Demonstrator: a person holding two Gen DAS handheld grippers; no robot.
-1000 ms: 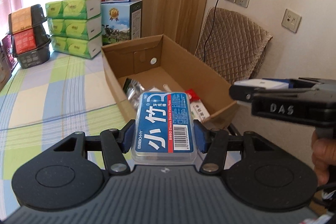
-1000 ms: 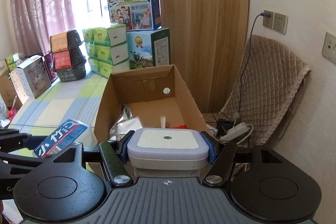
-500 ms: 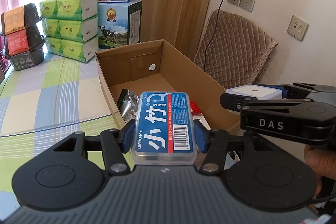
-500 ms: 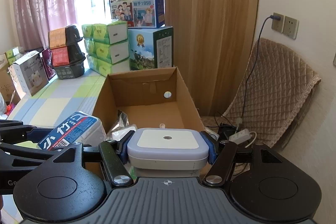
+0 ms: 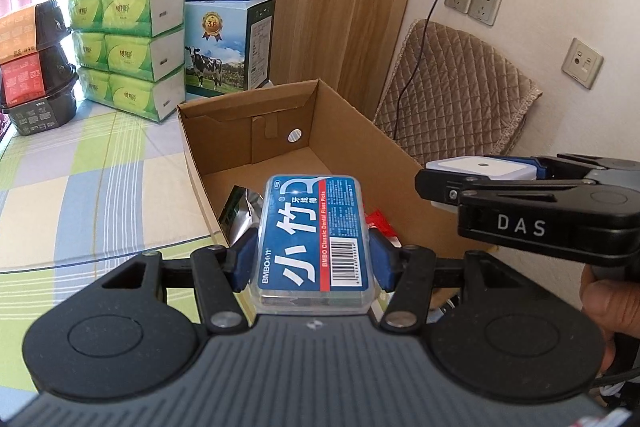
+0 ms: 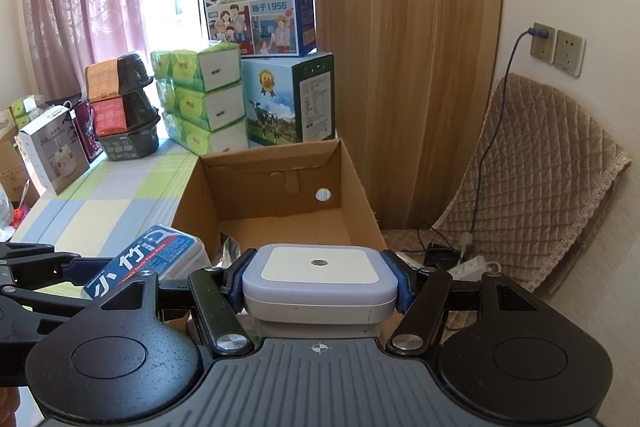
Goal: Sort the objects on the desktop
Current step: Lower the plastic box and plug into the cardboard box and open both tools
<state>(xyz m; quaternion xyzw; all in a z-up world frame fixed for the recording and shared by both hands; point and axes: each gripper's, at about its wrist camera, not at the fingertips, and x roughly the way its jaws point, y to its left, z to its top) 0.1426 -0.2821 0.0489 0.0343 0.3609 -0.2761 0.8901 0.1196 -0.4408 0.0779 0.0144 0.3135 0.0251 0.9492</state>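
The right gripper [image 6: 320, 287] clamps a square white night light [image 6: 320, 281] above the near end of the open cardboard box [image 6: 360, 195], while at near left the left gripper [image 6: 52, 279] grips a blue floss-pick case [image 6: 144, 261].

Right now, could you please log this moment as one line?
left gripper: blue floss-pick case | right gripper: white square device | open cardboard box: ahead

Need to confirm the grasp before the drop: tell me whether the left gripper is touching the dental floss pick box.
Touching. The left wrist view shows the left gripper with its blue pads pressed against both long sides of the dental floss pick box, holding it above the cardboard box.
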